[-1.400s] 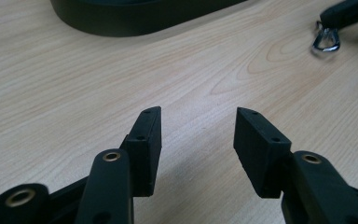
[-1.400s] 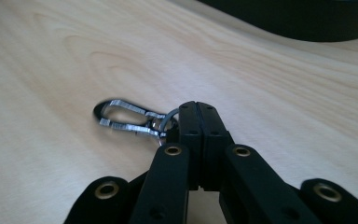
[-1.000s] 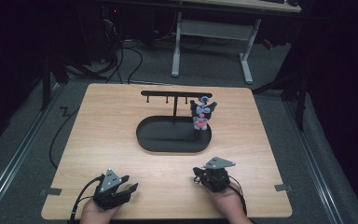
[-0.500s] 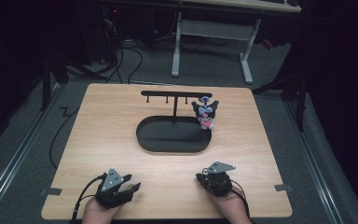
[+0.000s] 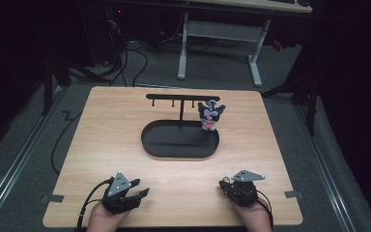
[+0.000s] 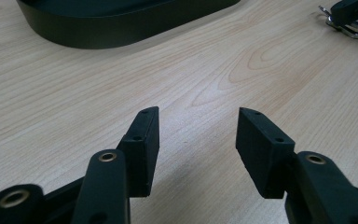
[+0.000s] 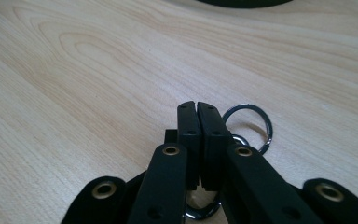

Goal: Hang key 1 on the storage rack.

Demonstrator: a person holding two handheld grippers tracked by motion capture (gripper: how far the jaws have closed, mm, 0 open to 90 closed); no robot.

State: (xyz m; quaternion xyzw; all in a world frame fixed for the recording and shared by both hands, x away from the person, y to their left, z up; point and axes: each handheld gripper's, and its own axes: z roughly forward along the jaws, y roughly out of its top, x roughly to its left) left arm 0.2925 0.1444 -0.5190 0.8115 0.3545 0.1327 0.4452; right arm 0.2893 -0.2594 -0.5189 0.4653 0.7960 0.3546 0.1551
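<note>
A black stand with an oval base tray (image 5: 150,145) and a hook bar (image 5: 182,97) stands mid-table. A small black, white and pink plush charm (image 5: 210,116) hangs at the bar's right end. My left gripper (image 5: 141,194) rests near the front left edge, its jaws open over bare wood (image 6: 196,116). My right gripper (image 5: 223,184) lies near the front right edge with its jaws shut (image 7: 196,105). A metal key ring (image 7: 269,127) sticks out beside and under them, apparently pinched. In the left gripper view the key ring (image 6: 349,30) hangs at the right gripper's tip.
The wooden table (image 5: 101,125) has tape marks at its front corners. Behind it stand a white desk frame (image 5: 220,34) and cables on the dark floor. The tray's wall (image 6: 121,32) is just ahead of my left gripper.
My right gripper has slid to the right and closer to the table's front edge. The left gripper has stayed in place.
</note>
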